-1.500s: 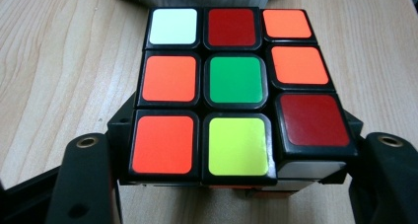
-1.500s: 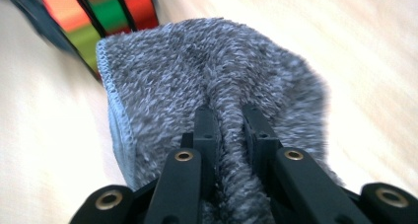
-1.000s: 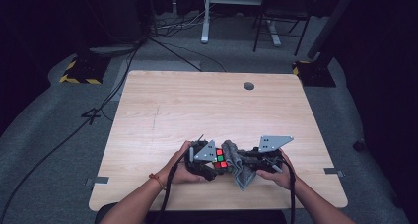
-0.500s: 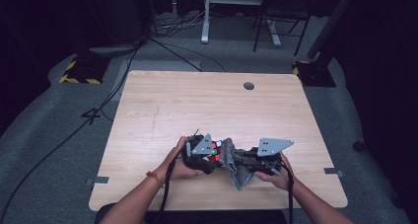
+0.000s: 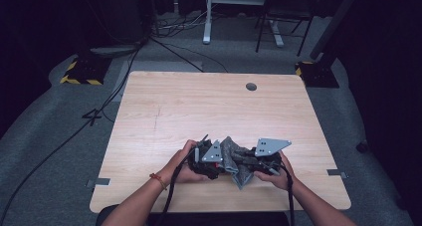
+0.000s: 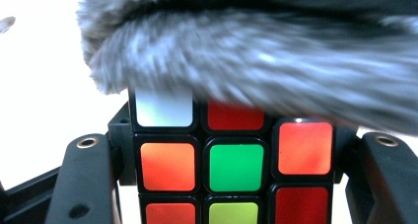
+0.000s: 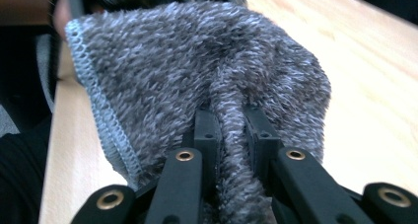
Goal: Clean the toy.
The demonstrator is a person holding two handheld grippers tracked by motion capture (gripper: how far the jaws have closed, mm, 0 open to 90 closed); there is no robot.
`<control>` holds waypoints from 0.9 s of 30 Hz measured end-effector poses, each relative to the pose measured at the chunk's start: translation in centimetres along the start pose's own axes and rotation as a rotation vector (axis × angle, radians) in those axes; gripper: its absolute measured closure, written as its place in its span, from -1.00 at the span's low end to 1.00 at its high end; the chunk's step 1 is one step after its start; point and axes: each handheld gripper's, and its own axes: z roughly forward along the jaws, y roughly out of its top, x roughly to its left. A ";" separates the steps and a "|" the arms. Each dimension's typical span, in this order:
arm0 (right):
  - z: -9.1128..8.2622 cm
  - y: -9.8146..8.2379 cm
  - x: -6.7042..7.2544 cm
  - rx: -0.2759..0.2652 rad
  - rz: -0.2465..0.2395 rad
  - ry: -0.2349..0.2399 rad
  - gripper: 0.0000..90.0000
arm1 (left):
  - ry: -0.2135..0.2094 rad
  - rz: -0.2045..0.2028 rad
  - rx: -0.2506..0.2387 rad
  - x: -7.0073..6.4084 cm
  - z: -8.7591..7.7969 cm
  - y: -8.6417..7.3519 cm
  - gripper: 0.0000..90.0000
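In the left gripper view a puzzle cube with red, orange, green and white stickers sits between the two black jaws, and my left gripper is shut on it. A fuzzy grey cloth lies over the cube's far edge. In the right gripper view my right gripper is shut on a pinched fold of that grey cloth. In the high view both grippers meet near the table's front edge: the left gripper faces the right gripper, with the cloth bunched between them.
The light wooden table has a round cable hole at the back. Around it lie grey floor, cables and a desk frame behind. The person's forearms come in from the bottom edge.
Both grippers have turned a little with the cloth between them; the bunched cloth has shifted slightly. The hands stay in the same spot.
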 end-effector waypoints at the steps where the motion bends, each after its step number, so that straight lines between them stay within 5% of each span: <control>1: 0.1 -0.3 -0.3 0.012 0.013 -0.007 0.77 | 0.002 -0.003 -0.002 0.1 -0.1 0.0 -0.25; 7: 0.8 -2.1 -1.3 0.103 0.043 -0.042 0.77 | 0.001 -0.012 -0.048 0.3 -1.2 0.3 -0.25; 11: -0.9 -0.6 -1.3 -0.010 0.056 -0.053 0.77 | 0.014 0.005 -0.007 0.1 -0.7 0.2 -0.25; 16: -1.2 0.7 0.2 -0.073 0.007 -0.009 0.77 | 0.012 0.015 0.031 -0.3 0.4 0.4 -0.25; 20: -0.1 1.5 1.6 -0.048 -0.064 -0.026 0.77 | 0.014 0.018 0.043 -0.4 0.4 0.4 -0.25; 27: 0.2 0.2 0.1 0.024 -0.024 -0.109 0.77 | 0.019 -0.002 -0.003 0.1 -0.5 0.4 -0.25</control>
